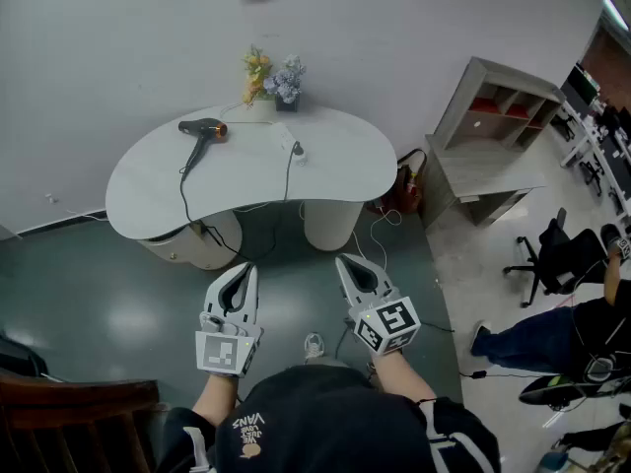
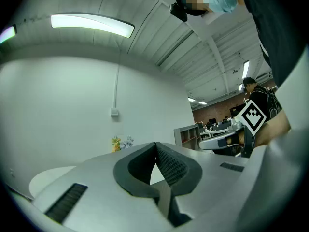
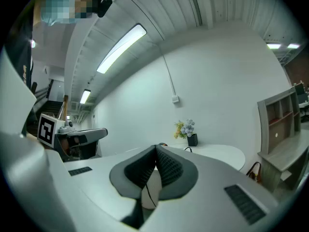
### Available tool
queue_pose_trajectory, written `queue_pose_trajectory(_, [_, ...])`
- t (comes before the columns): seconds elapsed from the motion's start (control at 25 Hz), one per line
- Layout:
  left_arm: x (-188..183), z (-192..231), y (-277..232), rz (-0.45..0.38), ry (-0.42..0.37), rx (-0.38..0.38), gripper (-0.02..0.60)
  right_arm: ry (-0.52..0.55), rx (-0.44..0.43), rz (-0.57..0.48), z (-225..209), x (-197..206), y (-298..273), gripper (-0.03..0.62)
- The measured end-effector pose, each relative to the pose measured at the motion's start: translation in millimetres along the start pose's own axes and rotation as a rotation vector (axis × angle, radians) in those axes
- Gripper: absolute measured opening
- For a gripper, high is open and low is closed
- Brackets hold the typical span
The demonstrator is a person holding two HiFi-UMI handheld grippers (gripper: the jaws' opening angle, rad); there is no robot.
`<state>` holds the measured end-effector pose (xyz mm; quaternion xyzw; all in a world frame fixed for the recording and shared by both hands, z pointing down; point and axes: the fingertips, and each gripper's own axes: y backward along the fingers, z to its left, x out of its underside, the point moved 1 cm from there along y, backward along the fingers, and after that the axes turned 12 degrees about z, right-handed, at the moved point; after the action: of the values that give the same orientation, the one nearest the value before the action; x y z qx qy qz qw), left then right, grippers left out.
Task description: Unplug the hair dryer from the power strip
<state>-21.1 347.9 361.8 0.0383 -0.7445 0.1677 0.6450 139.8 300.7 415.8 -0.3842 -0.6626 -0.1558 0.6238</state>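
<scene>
In the head view a black hair dryer (image 1: 202, 129) with an orange ring lies on the left of a white kidney-shaped table (image 1: 345, 166). Its black cord (image 1: 183, 187) trails off the table's front edge. A white power strip (image 1: 292, 147) with a dark plug in it lies mid-table. My left gripper (image 1: 247, 268) and right gripper (image 1: 344, 260) are held level over the floor, well short of the table, both shut and empty. The left gripper (image 2: 155, 144) in its own view and the right gripper (image 3: 155, 147) in its own view show pads pressed together.
A vase of flowers (image 1: 275, 79) stands at the table's back edge by the wall. A grey shelf unit (image 1: 490, 136) and a bag (image 1: 406, 189) are to the right. An office chair (image 1: 551, 254) and a seated person (image 1: 552, 331) are further right; a wooden chair (image 1: 69, 412) is at lower left.
</scene>
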Motion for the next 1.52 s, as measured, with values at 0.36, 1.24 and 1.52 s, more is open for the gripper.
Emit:
queue_pose_trajectory(0.36, [11,12,-17,-0.015,0.02,0.038,0.02,-0.034,-0.015,-0.024,-6,-2,-20,0.046])
queue_pose_trajectory(1.24, [39,38,-108,0.077,0.062,0.039,0.131,-0.049,-0.008,0.071,-74,4,-95,0.181])
queue_pose_trajectory(1.52, [51,63,-132,0.1,0.061,0.064,0.141,-0.06,0.011,0.084,-78,5,-126,0.181])
